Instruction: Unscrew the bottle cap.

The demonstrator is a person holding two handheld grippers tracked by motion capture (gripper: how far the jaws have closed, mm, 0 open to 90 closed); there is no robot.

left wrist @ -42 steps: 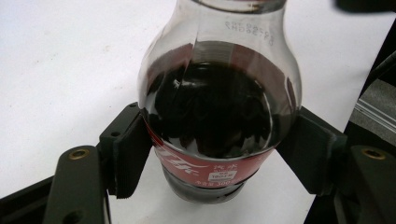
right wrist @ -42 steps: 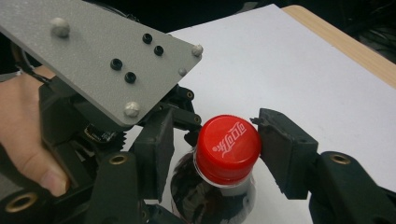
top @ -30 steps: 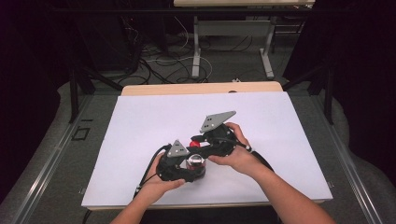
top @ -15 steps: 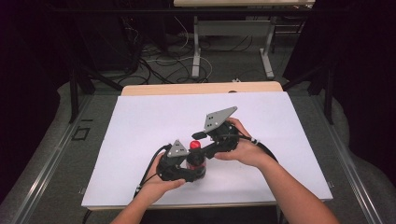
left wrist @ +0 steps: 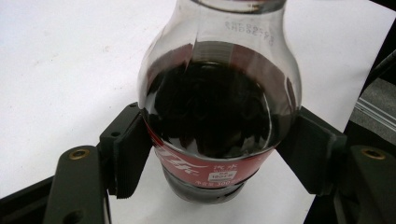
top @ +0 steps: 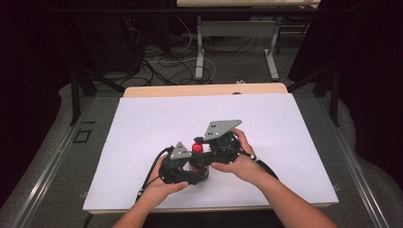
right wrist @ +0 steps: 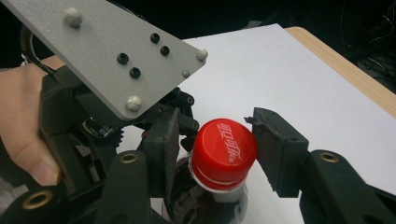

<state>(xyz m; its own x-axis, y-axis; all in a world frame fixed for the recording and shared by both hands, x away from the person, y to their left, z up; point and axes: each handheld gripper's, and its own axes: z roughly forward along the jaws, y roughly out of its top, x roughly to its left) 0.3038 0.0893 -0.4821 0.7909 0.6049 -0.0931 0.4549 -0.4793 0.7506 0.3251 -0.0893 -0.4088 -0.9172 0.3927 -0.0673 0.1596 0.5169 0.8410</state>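
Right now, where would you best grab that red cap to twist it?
Grip the cap on its round side wall, coming from above with one jaw on each side. It sits upright atop the bottle, which the left hand-held gripper clamps at the label. The right hand-held gripper already straddles the cap, so twisting there looks sensible.

bottle (left wrist: pixel 219 116) neck cut off, label (left wrist: pixel 205 168) print unreadable

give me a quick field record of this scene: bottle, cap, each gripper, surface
bottle: cola bottle, dark liquid, red label, upright on the table
cap: red cap, on the bottle neck
left gripper: left gripper clamped on the bottle's body at the label
right gripper: right gripper astride the cap, jaws just been closing, right pad close to the cap's side, contact unclear
surface: white sheet over a wooden table
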